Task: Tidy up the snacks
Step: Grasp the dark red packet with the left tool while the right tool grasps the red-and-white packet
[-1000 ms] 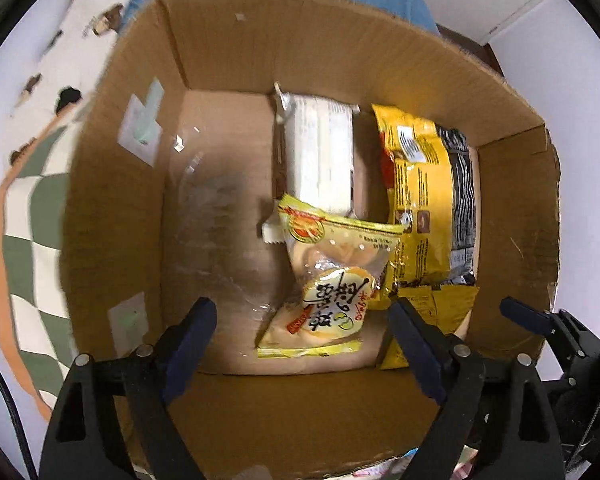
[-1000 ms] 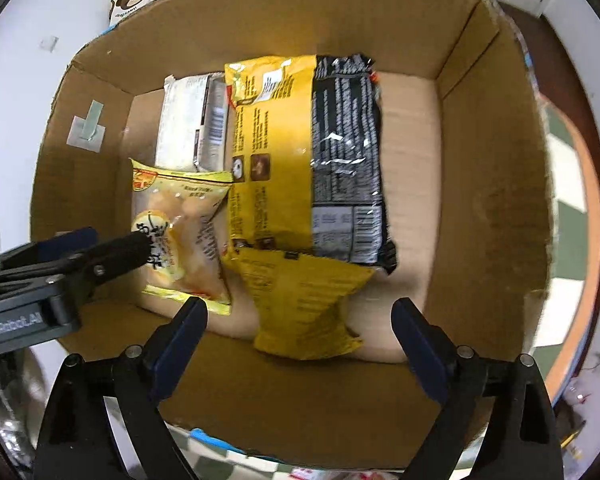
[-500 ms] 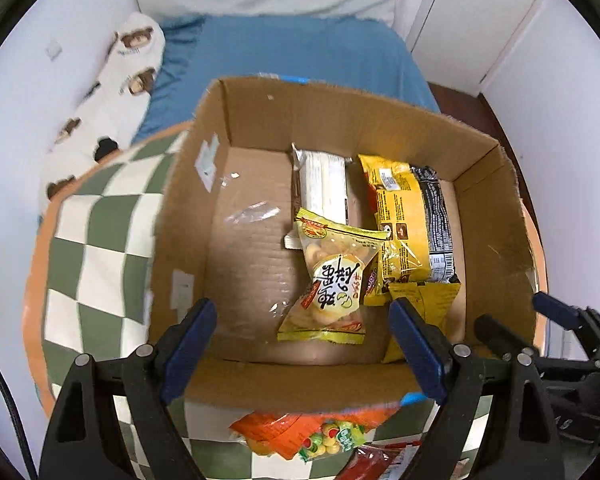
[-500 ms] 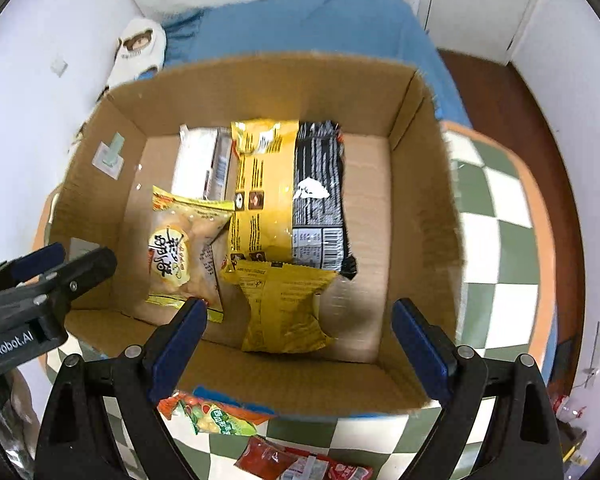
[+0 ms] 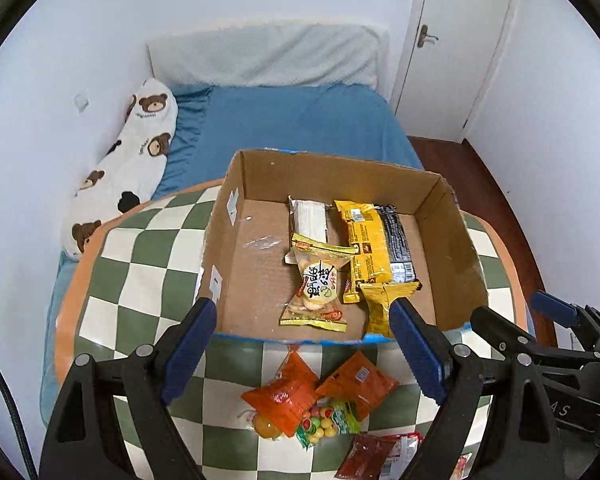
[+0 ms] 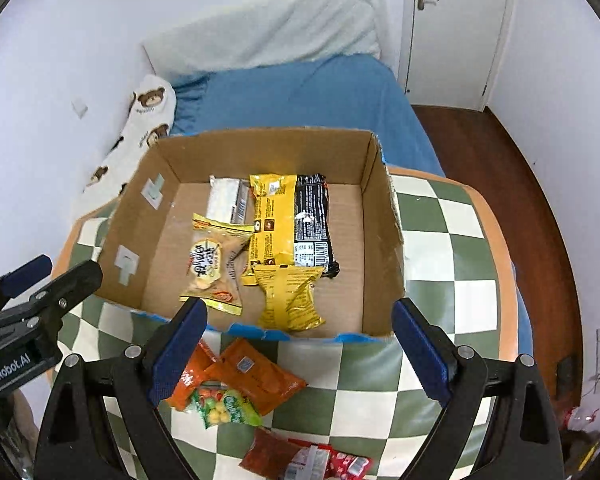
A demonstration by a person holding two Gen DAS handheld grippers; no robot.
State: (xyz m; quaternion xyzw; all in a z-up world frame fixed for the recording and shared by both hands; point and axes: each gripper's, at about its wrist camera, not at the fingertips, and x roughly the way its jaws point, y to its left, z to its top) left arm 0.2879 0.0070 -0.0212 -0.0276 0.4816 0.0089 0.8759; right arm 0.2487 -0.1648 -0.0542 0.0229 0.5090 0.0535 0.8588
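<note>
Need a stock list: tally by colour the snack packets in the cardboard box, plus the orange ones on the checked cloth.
White pack: 1
Yellow-and-black pack: 1
Yellow biscuit bag: 1
Small yellow bag: 1
Orange packets: 2
Total: 6

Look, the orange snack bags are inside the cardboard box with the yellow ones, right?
Not quite. The orange snack bags lie outside the cardboard box, on the checkered table in front of it. The yellow ones are inside. The left wrist view shows this.
</note>
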